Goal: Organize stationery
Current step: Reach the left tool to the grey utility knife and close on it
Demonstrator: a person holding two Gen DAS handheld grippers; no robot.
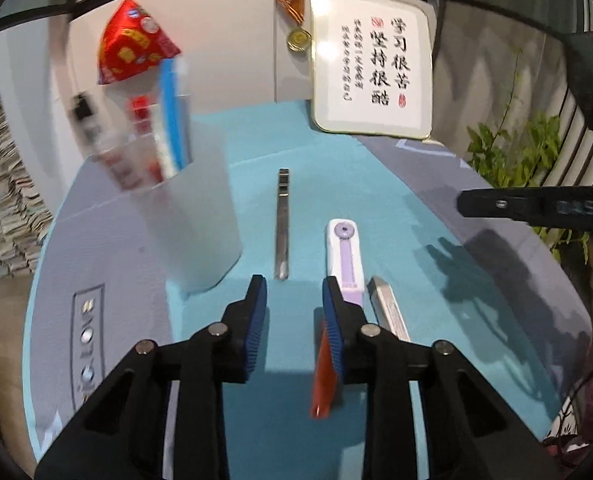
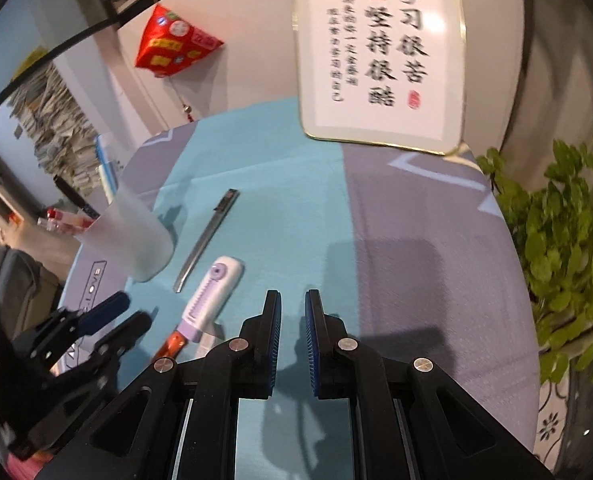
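Our left gripper and right gripper both gape, holding nothing. The metal ruler looks thin, stiff and slippery; we would pinch its edges mid-length.

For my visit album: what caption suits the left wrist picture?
Open left gripper hovering over a teal mat, facing a frosted pen cup, a metal strip and a purple-white tool.

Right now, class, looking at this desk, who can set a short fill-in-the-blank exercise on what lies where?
1. The cup stands on the ____ side of the metal ruler.
2. The purple-and-white cutter lies flat on the ____ mat.
3. Both the left hand-held gripper and the right hand-held gripper hold ____.

Missing: left; blue; nothing
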